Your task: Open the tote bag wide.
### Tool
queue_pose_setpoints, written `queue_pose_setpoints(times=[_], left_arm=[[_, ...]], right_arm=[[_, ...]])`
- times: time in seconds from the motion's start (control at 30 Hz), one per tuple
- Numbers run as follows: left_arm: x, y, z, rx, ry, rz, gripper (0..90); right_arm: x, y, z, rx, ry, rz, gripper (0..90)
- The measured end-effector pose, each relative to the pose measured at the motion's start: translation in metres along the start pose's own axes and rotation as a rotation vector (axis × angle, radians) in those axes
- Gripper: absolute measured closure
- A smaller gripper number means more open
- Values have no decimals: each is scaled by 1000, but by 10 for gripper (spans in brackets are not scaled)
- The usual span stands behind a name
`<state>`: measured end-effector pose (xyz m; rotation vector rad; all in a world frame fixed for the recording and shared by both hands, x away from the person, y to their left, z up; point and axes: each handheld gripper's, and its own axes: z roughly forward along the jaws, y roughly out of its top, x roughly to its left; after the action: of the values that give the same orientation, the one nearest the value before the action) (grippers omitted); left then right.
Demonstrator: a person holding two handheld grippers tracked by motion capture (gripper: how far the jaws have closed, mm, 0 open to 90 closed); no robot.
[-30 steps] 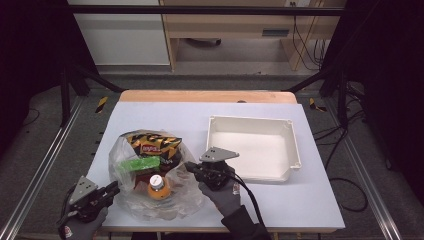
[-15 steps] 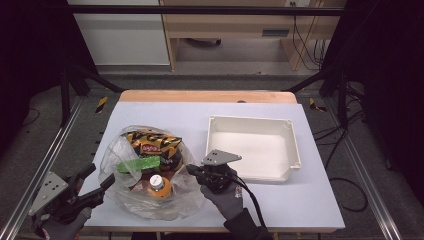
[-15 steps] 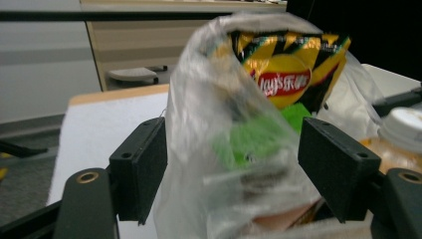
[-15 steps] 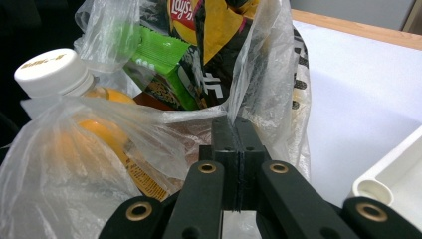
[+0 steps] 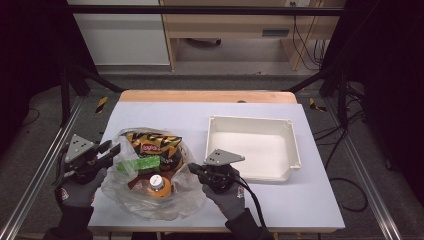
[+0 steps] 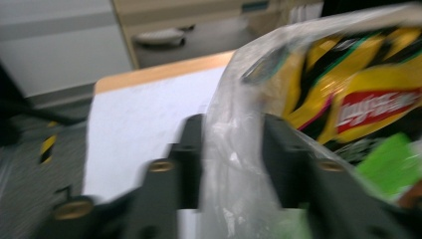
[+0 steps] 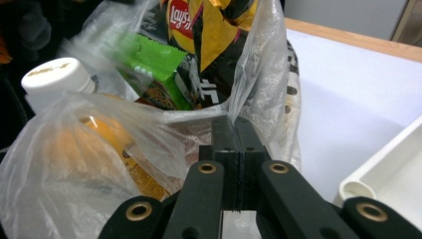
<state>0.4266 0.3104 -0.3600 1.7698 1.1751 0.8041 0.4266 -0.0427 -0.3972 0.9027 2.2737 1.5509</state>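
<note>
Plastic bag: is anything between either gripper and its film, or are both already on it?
Nothing visible stands between. The right gripper is shut on the plastic bag at its near edge. The left gripper has just been closing, with a fold of the bag's film bunched between its jaws; whether the pads press it is unclear.

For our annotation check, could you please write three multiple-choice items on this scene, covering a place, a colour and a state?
1. Where is the white tray relative to the plastic bag?
A. to its right
B. to its left
C. under it

2. What colour is the cap of the orange bottle?
A. red
B. white
C. blue

3. How is the right gripper?
A. wide open
B. shut on the plastic bag
C. resting in the tray

Answers:
1 A, the high view shows the tray on the bag's right.
2 B, the cap looks white.
3 B, its fingers pinch the film.
</note>
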Motion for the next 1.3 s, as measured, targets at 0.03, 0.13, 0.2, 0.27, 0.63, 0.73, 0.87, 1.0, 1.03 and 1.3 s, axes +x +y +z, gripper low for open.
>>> queue_pose_setpoints(times=[0.03,0.13,0.2,0.27,0.63,0.73,0.87,1.0,1.03,1.3], left_arm=[[1,-1,0,-1,7,-4,794],[8,-2,-3,-19,35,-4,894],[13,-1,-5,-42,48,-15,899],[17,0,-4,-67,72,-22,900],[23,-14,31,6,80,-16,900],[17,-15,42,45,57,-1,899],[18,-13,47,43,61,-30,899],[27,-11,48,49,47,-100,898],[28,-12,50,77,46,-99,897],[28,-13,48,42,82,-77,898]], right_arm=[[0,0,-1,-2,-3,0,900],[-3,2,-2,-12,-9,3,900],[-4,4,-3,-22,-16,7,900],[-5,6,-3,-38,-22,13,900],[-13,9,19,-20,-93,8,900],[-12,10,26,2,-102,2,900],[-16,11,30,5,-130,14,900],[-19,10,35,44,-162,18,900],[-17,9,37,61,-162,7,900],[-14,8,46,100,-147,2,900]])
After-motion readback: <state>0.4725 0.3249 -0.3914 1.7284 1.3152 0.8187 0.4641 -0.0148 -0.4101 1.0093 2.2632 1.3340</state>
